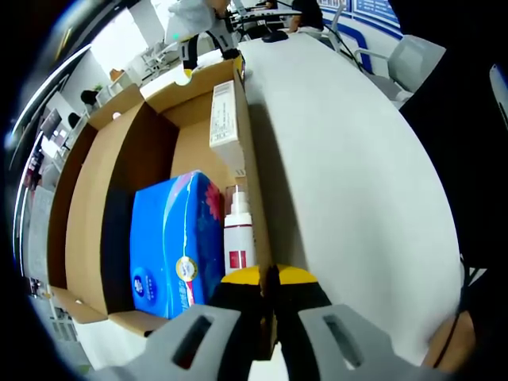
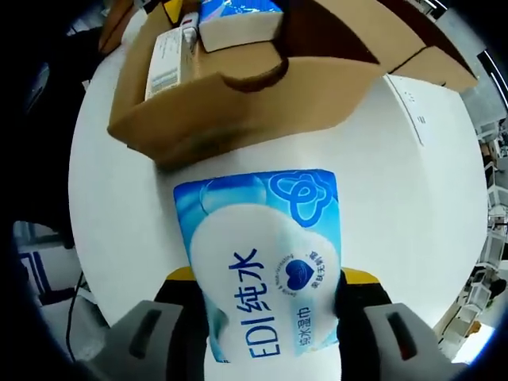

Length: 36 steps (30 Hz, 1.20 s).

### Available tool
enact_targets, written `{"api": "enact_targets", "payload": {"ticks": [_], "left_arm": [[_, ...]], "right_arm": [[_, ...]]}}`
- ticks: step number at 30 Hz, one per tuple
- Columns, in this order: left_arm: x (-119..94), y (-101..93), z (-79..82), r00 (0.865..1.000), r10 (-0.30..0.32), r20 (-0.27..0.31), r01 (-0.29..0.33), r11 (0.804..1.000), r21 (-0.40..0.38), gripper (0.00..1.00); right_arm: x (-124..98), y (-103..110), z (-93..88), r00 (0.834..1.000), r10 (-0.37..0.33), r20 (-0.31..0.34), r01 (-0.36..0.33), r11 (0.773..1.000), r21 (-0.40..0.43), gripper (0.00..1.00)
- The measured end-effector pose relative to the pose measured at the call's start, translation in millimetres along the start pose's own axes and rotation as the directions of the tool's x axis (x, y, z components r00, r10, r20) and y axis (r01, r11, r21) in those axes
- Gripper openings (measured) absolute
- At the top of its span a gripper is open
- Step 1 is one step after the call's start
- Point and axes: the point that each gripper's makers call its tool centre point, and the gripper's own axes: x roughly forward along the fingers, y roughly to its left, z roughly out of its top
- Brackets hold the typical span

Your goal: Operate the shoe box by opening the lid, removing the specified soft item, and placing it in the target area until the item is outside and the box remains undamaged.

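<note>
One cardboard box (image 1: 103,214) sits open on the white counter (image 1: 349,175), and in the left gripper view three things lie inside it: one blue tissue pack (image 1: 171,238), one white spray bottle (image 1: 237,238) with a red label just beside the pack, and one long white carton (image 1: 225,115) lying along the box wall beyond the bottle. The left claw (image 1: 268,298), yellow-tipped, is pinched shut on that same box wall, one jaw inside by the bottle and one outside over the counter. Over in the right gripper view, the soft item is out: one pack of wet wipes (image 2: 266,266), pale blue and white with a heart mark and blue lettering, sits clamped between the right claw (image 2: 270,305), both jaws pressed against its sides. The pack is outside the box, over the bare counter (image 2: 429,206), with the box (image 2: 254,87) just beyond its far edge. From this side the box shows its brown outer wall, one cut-out handle hole and its flaps standing open. Chairs and people are visible past the counter's far end.
</note>
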Motion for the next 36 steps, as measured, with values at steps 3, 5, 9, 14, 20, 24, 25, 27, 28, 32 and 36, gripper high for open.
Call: {"api": "enact_targets", "payload": {"ticks": [3,5,9,14,20,24,25,27,28,32,36], "left_arm": [[0,-0.2,0.3,1.0,0.0,0.002,0.0,1.0,0.0,0.03],[0,-0.4,0.3,1.0,0.0,0.001,0.0,1.0,0.0,0.03],[0,-1.0,0.3,1.0,-0.001,0.0,0.001,1.0,-0.001,0.03],[0,-1.1,0.3,1.0,-0.001,0.001,0.001,1.0,0.0,0.03],[0,-0.8,-0.3,1.0,0.0,-0.002,0.0,1.0,-0.004,0.03],[0,1.6,-0.4,1.0,-0.001,-0.002,0.001,1.0,-0.005,0.03],[0,3.0,-0.5,1.0,-0.001,-0.002,0.001,1.0,-0.005,0.03],[0,4.5,-0.7,1.0,-0.001,-0.003,0.001,1.0,-0.006,0.03],[0,5.2,-0.7,1.0,-0.001,-0.003,0.001,1.0,-0.006,0.03],[-1,7.2,-0.9,1.0,-0.002,-0.003,0.002,1.0,-0.007,0.03],[-1,7.9,-0.9,1.0,-0.003,-0.003,0.003,1.0,-0.007,0.03]], "right_arm": [[-8,-1,-1.8,1.0,0.004,0.005,-0.004,1.0,-0.005,0.64],[-12,-2,-4.9,1.0,0.003,0.013,-0.003,1.0,-0.005,0.64],[-15,-4,-14.3,1.0,0.002,0.003,-0.002,1.0,-0.012,0.63],[-16,-5,-21.1,1.0,0.002,0.009,-0.001,1.0,-0.021,0.63],[-15,-8,-22.6,1.0,-0.004,0.023,0.006,0.999,-0.049,0.63],[-14,-7,-20.3,0.999,-0.001,0.034,0.004,0.998,-0.069,0.63],[-15,-8,-18.7,0.999,0.001,0.046,0.002,0.998,-0.061,0.63],[-15,-8,-17.0,0.998,0.003,0.061,0.001,0.998,-0.063,0.62],[-14,-9,-17.3,0.998,0.005,0.064,-0.001,0.998,-0.065,0.62],[-7,-9,-19.1,0.998,0.001,0.059,0.004,0.995,-0.098,0.62],[-4,-11,-22.8,0.998,0.007,0.056,-0.002,0.996,-0.086,0.62]]}}
